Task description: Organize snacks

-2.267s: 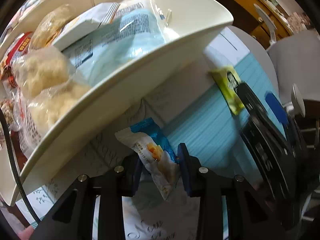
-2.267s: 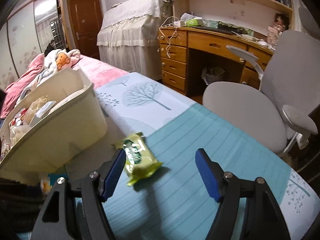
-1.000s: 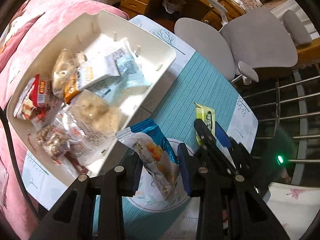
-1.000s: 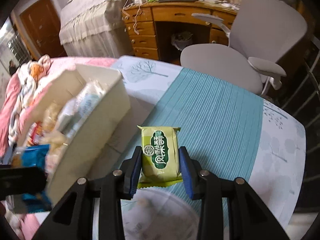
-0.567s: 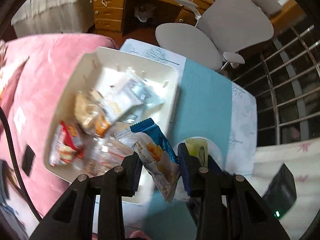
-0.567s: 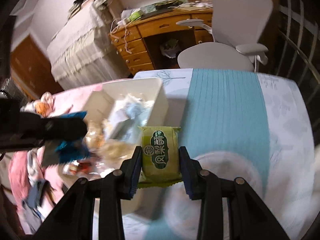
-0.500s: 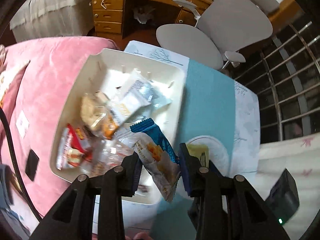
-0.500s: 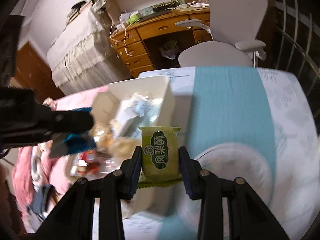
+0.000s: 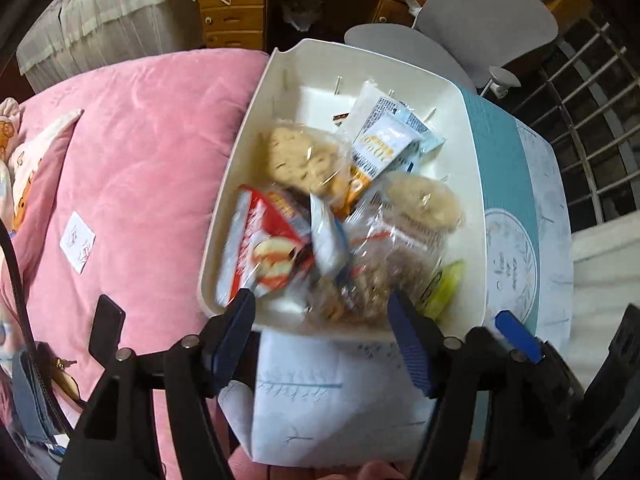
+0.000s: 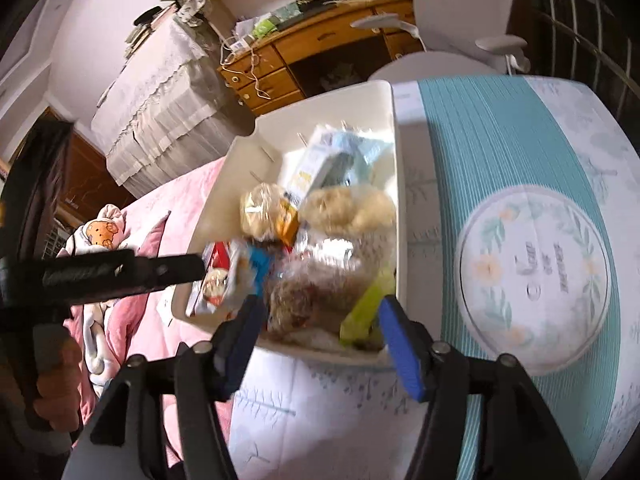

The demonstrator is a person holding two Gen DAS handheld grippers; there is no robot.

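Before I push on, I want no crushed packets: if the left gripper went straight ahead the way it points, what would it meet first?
Probably the clear bag of brown snacks at the near end of the white bin. The left gripper has just been opening, with nothing between its jaws. Depth is unclear.

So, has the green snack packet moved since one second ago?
Yes. The green snack packet left the opening right gripper jaws and now lies inside the white bin, no longer over the teal tablecloth.
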